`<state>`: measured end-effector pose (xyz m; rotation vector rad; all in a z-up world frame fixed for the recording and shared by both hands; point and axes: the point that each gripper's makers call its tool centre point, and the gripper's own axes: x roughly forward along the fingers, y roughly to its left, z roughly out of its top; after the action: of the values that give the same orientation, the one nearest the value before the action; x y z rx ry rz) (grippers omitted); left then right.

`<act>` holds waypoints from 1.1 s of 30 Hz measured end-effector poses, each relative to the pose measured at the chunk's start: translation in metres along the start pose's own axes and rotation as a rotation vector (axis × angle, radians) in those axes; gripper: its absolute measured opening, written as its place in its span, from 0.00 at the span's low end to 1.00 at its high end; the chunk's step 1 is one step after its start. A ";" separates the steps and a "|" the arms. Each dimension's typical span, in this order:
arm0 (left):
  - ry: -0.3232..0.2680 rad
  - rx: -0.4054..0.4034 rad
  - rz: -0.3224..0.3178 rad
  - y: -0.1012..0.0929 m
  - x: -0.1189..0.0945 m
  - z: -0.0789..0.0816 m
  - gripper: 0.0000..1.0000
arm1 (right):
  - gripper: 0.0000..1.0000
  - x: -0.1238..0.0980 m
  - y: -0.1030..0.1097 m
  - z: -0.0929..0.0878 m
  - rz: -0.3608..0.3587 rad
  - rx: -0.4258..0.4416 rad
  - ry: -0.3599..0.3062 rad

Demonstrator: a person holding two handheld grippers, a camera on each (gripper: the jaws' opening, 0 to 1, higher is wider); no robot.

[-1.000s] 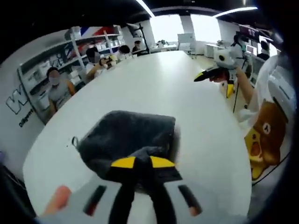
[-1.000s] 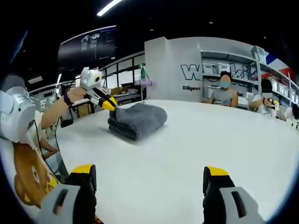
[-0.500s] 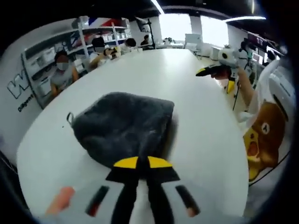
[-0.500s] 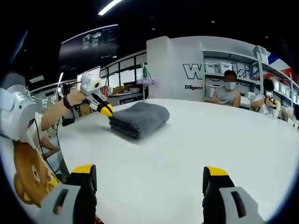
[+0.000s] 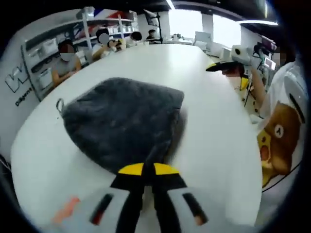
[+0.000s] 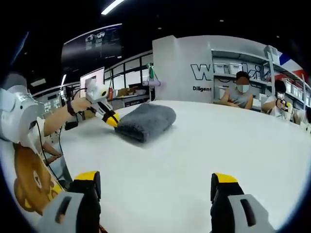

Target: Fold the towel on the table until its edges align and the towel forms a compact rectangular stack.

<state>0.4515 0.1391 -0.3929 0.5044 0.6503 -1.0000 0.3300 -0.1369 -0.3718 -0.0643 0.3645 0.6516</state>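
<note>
People sitting beyond the tabletop (image 5: 214, 145), left tongs (image 5: 148, 169) pinching the near edge of the towel (image 5: 121, 119), right tongs (image 6: 155, 187) hanging wide open, holding nothing.

Setting: open-plan lab or office workspace, indoor. Central landmark: large white oval table (image 6: 194, 145), bare-topped. Beyond its far edge: white wall (image 6: 180, 68) bearing large dark lettering, partly legible, with smaller text beneath. Beside that wall: open shelving (image 6: 272, 73) stocked with white bins and boxes. Seated along the far side of the table: several people (image 6: 241, 92). Overhead: dark ceiling with linear strip lights (image 6: 112, 7). Past the table's end: bright windows (image 5: 187, 24), desks and equipment. Left of the table: further shelving and a monitor screen (image 6: 92, 77).
</note>
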 end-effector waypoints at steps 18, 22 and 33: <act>-0.054 -0.042 0.051 -0.004 -0.009 0.006 0.14 | 0.98 -0.003 0.001 -0.008 0.006 0.009 0.006; -0.084 -0.051 0.061 -0.006 -0.015 0.009 0.18 | 0.98 -0.004 0.002 -0.007 0.008 0.008 0.004; -0.160 -0.055 0.142 -0.007 -0.044 0.018 0.25 | 0.98 -0.008 0.000 -0.008 0.001 0.016 0.000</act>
<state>0.4334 0.1503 -0.3503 0.4115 0.4905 -0.8760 0.3221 -0.1431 -0.3768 -0.0493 0.3696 0.6496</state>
